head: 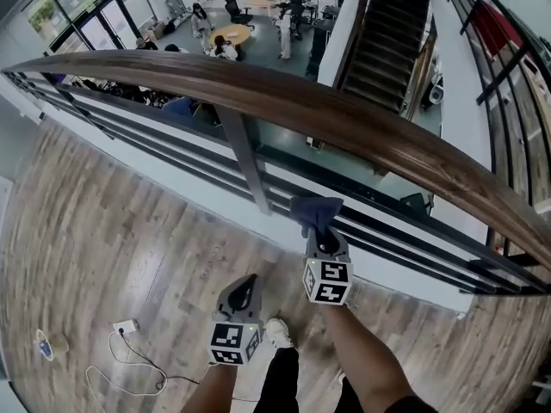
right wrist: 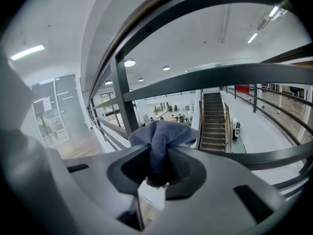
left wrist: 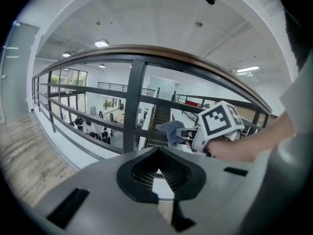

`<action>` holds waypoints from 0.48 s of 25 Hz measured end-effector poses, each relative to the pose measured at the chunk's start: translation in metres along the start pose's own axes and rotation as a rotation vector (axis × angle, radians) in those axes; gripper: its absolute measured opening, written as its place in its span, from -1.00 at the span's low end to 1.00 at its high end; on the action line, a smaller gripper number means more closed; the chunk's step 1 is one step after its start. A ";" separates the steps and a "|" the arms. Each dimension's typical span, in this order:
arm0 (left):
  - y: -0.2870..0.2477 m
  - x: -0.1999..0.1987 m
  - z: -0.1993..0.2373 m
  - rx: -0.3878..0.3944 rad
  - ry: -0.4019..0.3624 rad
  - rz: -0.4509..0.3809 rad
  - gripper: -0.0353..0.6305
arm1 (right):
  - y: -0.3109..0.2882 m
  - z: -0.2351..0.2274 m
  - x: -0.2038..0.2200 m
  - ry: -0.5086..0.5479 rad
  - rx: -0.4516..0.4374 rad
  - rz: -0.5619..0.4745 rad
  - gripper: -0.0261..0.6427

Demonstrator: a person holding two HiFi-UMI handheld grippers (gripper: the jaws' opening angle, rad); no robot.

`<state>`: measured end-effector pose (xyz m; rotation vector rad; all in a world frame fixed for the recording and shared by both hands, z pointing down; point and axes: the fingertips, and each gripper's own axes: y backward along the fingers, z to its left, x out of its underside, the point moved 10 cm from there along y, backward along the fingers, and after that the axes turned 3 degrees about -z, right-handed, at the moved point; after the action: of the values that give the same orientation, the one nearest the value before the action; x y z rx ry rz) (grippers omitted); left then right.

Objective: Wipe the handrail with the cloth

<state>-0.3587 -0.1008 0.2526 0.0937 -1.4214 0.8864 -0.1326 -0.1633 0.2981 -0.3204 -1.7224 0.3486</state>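
Left gripper (head: 242, 292): hangs low by our leg, jaws together on nothing. Below it and to its left, a socket (head: 126, 326) with a loose cable lies on the floor.

Right gripper (head: 320, 241): higher than the left one and to its right, clamped on the cloth (head: 314, 211). The cloth is a dark blue bunch pinched at its middle, with loose folds flaring out past the jaw tips.

The handrail (head: 344, 114) runs above and ahead of this gripper. The cloth sits level with the lower bars and, as far as we can tell, clear of the wood. The post (head: 245, 157) stands ahead and to the gripper's left.

We judge wiping not yet begun.

Handling: the cloth looks light, soft and floppy, so it should drape and drag rather than push. The hold at the bunched centre seems sound, leaving the flared end free to press on the wood. The handrail is stiff, rounded and smooth, so we expect the cloth to slide easily along its top.
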 end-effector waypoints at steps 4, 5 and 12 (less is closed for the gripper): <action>0.002 0.000 0.029 -0.010 0.005 0.024 -0.89 | -0.049 0.025 -0.013 -0.014 0.021 0.016 -0.71; 0.003 0.000 0.034 -0.010 0.001 0.027 -0.89 | -0.058 0.029 -0.016 -0.018 0.025 0.021 -0.71; -0.006 0.007 0.059 -0.014 0.001 0.033 -0.89 | -0.117 0.047 -0.021 -0.003 0.023 0.084 -0.71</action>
<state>-0.4042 -0.1344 0.2732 0.0595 -1.4320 0.9028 -0.1772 -0.2816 0.3190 -0.3767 -1.7097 0.4301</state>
